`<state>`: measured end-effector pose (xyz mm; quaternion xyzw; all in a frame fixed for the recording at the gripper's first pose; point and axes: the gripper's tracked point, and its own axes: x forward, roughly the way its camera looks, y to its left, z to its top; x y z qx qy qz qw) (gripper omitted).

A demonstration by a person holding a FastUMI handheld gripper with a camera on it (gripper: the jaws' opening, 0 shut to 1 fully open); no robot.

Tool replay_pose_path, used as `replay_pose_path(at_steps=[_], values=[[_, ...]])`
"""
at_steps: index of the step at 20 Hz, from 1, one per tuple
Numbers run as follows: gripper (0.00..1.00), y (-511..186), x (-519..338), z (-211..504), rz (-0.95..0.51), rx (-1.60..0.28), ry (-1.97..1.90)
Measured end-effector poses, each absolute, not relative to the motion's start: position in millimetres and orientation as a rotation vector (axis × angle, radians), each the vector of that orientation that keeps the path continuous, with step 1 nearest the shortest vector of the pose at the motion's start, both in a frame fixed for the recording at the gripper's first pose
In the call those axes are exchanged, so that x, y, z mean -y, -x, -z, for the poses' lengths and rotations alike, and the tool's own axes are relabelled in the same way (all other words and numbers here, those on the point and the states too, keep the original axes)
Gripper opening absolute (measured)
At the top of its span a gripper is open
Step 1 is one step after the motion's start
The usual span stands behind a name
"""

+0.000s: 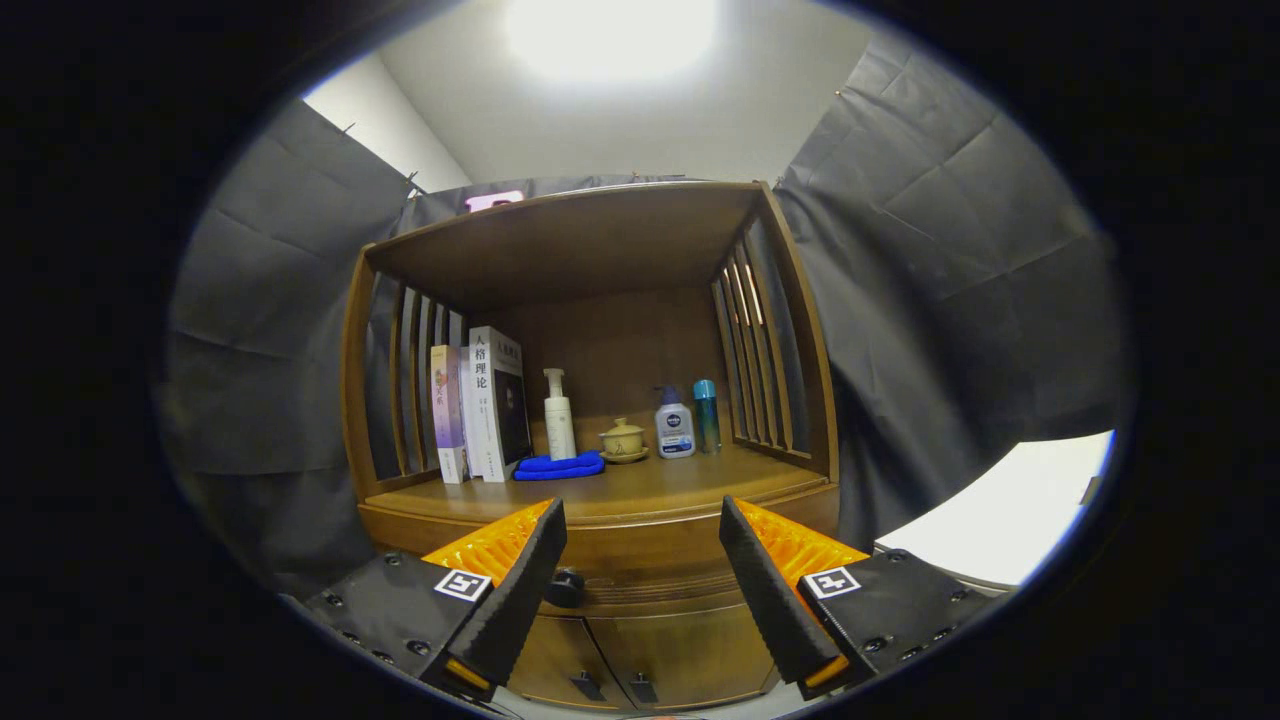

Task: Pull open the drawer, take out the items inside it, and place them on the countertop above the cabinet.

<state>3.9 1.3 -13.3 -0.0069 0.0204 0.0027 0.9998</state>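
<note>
The cabinet (600,400) fills mid-frame; its drawer (640,580), low centre, looks unopened, so everything remains. My tool (642,560) is spread, empty, either side of the drawer's dark knob (565,588) at lower centre-left.

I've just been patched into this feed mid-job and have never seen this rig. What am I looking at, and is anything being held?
The camera rides on a hand-held gripper and looks forward along its two fingers, the black and orange wedges at the bottom. They stand apart with nothing between them, so nothing is held.

Ahead is a wooden cabinet. On its countertop stand books, a white pump bottle, a folded blue cloth, a small lidded cup, a blue-capped bottle and a teal bottle. Just below is the drawer, shut, its dark knob beside the left finger.
</note>
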Motion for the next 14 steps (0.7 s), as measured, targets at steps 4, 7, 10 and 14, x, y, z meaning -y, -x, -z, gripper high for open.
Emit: replay_pose_path(at_steps=[4, 7, 10, 14], values=[[0.97, -4, -9, 10, -0.027, -0.036, 0.014], [0.97, -10, -14, 12, -0.036, -0.056, -0.004], [0.97, -22, -19, 11, -0.048, -0.06, 0.022], [0.97, -41, -30, 31, -0.077, -0.11, 0.043]])
